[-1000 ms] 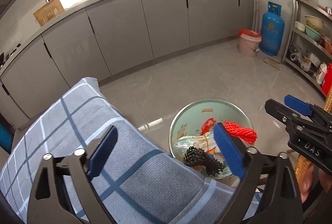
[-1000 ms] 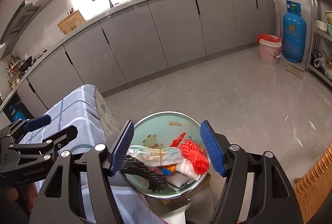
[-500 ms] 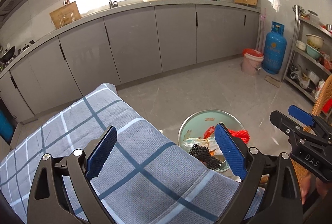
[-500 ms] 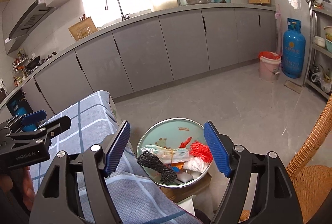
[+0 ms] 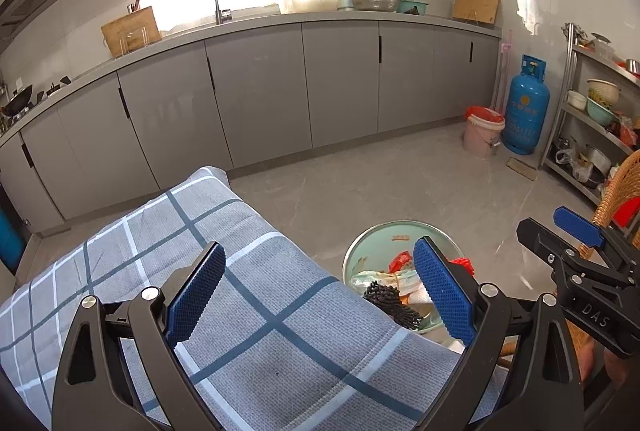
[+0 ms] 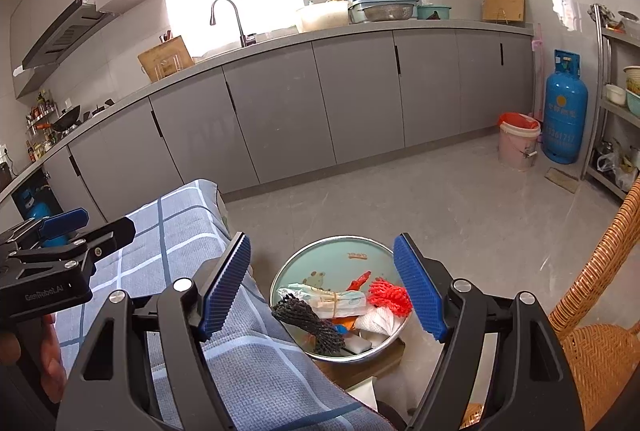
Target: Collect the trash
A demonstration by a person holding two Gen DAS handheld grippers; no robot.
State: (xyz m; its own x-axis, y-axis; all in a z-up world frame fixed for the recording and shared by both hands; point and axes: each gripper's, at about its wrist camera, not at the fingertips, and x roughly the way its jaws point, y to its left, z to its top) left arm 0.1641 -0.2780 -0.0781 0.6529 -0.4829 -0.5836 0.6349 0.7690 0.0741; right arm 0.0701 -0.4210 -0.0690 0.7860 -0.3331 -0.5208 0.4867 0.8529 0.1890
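Both grippers raised since a second ago. Left gripper (image 5: pixel 320 291): jaws wide, nothing held. Right gripper (image 6: pixel 322 287): likewise. Trash (image 6: pixel 340 307) left heaped in metal basin (image 6: pixel 320 255), beside checked cloth (image 5: pixel 256 311). Collection judged complete.

Open floor (image 6: pixel 420 199) is left free between the far cabinets (image 6: pixel 280 111) and the near trash-filled basin (image 6: pixel 340 263). The near left is blocked by a checked cushion (image 5: pixel 240 291); the right is hemmed in by a wicker chair (image 6: pixel 600 291), shelving (image 5: pixel 592 119), a gas cylinder (image 6: pixel 564 107) and a bucket (image 6: pixel 518 139).
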